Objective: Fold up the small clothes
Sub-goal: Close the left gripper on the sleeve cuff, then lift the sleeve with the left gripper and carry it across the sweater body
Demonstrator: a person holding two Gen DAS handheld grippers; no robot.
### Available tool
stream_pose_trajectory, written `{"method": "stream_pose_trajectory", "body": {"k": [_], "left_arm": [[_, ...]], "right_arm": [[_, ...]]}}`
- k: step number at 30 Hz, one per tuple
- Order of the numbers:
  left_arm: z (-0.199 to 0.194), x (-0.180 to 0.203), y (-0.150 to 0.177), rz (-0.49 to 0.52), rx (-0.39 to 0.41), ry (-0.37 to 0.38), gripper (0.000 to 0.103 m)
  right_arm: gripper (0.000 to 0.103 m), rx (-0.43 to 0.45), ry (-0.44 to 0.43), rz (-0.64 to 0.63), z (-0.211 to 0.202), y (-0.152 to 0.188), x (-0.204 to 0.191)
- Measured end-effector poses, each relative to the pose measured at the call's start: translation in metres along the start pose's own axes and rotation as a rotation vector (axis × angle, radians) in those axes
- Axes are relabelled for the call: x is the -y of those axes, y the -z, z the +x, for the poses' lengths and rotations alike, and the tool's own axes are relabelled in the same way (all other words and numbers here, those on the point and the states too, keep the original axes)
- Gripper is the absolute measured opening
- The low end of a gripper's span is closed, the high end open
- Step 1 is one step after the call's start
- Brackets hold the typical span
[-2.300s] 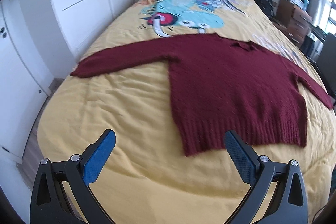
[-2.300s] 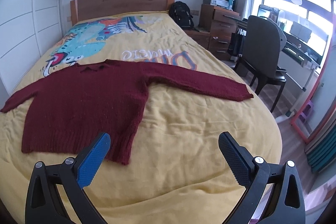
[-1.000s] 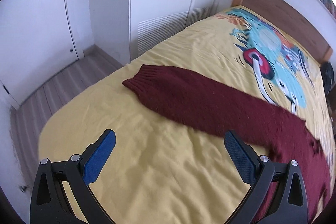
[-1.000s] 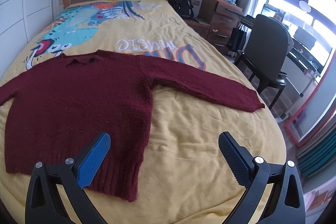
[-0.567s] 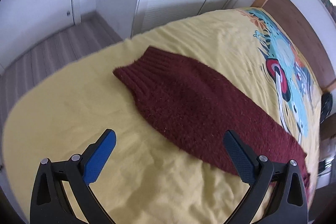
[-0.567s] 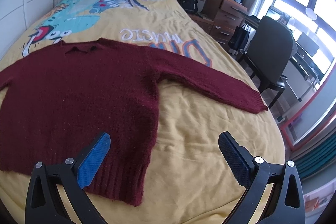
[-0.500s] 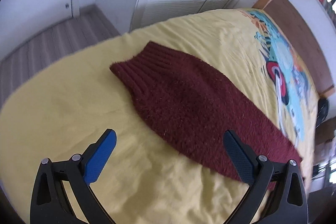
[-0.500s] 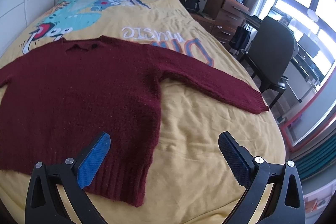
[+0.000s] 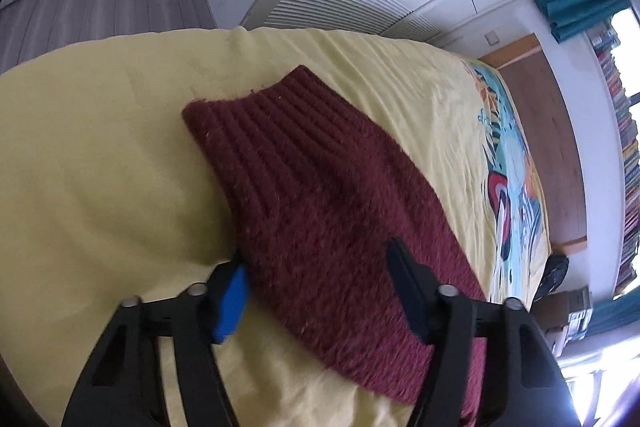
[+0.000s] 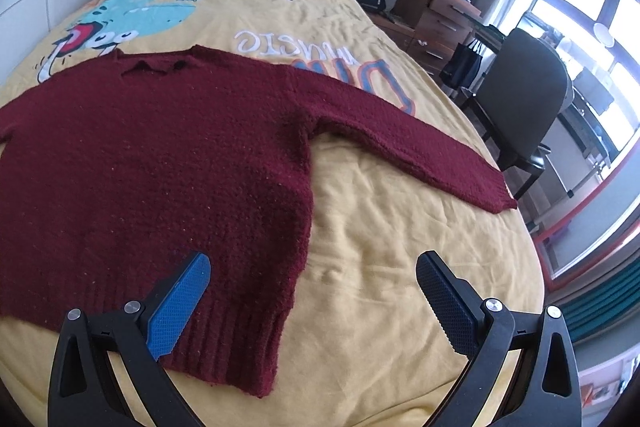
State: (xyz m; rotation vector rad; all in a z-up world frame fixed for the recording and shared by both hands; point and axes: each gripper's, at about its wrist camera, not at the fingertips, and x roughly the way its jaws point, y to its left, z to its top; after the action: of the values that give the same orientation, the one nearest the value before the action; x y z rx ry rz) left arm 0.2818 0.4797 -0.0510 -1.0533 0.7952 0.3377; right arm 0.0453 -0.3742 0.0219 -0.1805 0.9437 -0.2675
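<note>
The maroon sweater (image 10: 152,163) lies flat and face up on the yellow bedspread (image 10: 380,239), both sleeves spread out to the sides, hem nearest the right camera. The left gripper (image 9: 316,279) straddles the left sleeve (image 9: 320,195) just behind its ribbed cuff; its jaws have just been closing, with the knit between them, though whether the pads already press it I cannot tell. The right gripper (image 10: 312,291) hangs over the hem's corner, jaws wide apart and holding nothing.

Sweater (image 10: 160,155) lies flat on the bed (image 10: 380,227), chair (image 10: 520,115) right of it
</note>
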Motion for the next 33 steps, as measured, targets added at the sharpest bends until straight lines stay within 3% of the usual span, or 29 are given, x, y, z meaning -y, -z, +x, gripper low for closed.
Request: {"method": "stream_pose_trajectory", "body": {"k": [2,4,6,11,17,26,33], "left_arm": [[0.000,0.000,-0.005,-0.012,0.004,-0.007,0.047],[0.001,0.000,-0.008,-0.035,0.005,-0.007,0.028],[0.001,-0.002,-0.011,-0.057,-0.001,-0.006,0.015],[-0.004,0.002,-0.008,-0.055,0.019,-0.019,0.012],[-0.016,0.028,0.001,-0.025,0.027,0.017,0.011],[-0.035,0.096,0.024,0.032,0.018,0.101,0.011],[-0.040,0.155,0.064,0.081,-0.023,0.174,0.011]], "right_arm": [[0.103,0.000,-0.001,0.000,0.000,0.000,0.000],[0.103,0.002,-0.003,-0.003,0.000,0.001,0.001],[0.103,0.005,-0.004,-0.009,0.001,0.002,0.001],[0.103,0.004,-0.015,-0.008,0.003,0.006,0.003],[0.103,0.007,-0.037,0.021,0.006,0.014,0.011],[0.103,0.006,-0.065,0.068,0.006,0.036,0.037],[0.103,-0.008,-0.097,0.090,0.011,0.056,0.055]]}}
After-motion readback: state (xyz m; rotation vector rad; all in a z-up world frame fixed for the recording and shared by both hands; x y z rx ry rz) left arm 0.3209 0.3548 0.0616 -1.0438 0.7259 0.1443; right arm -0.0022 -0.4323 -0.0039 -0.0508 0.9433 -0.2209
